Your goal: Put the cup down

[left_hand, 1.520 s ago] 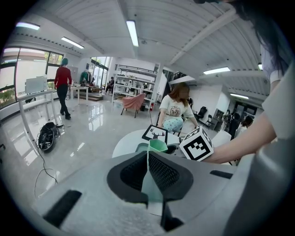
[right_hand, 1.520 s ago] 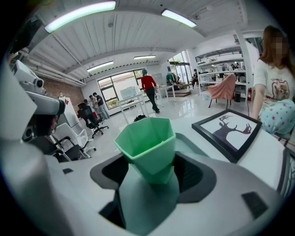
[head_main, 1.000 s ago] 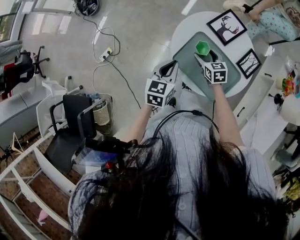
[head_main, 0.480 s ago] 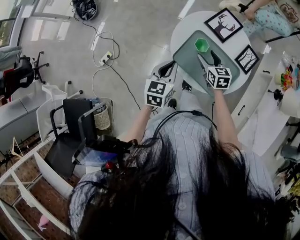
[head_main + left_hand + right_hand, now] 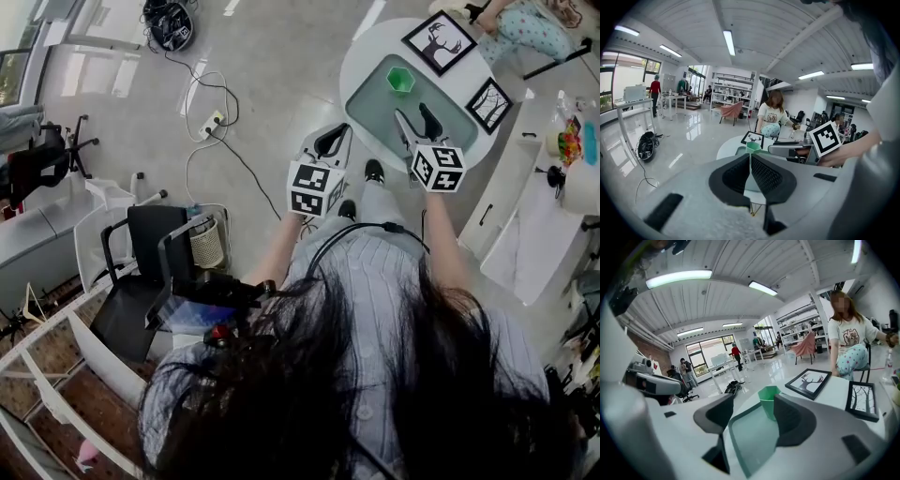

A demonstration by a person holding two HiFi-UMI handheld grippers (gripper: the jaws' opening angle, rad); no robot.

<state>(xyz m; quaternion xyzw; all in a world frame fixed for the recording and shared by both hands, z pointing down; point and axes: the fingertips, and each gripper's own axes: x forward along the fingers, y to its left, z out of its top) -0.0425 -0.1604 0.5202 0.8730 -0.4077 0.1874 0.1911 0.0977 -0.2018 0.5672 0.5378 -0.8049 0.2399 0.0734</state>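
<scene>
The green cup stands upright on the teal tray, on the round white table. My right gripper hovers over the tray's near part, a little short of the cup. Its jaws are closing with nothing between them. In the right gripper view the cup stands just beyond the jaws of the right gripper, partly hidden by the right one. My left gripper hangs off the table's near-left edge, with its jaws shut and empty. From the left gripper the cup shows far ahead.
A framed deer picture and a framed tree picture lie on the table. A person sits at its far side. On the floor to the left are a black chair, a wastebasket and cables. A white desk stands to the right.
My right gripper has drawn back toward me, away from the cup. The cup stays standing on the tray, free of the jaws. The left gripper has barely moved.
</scene>
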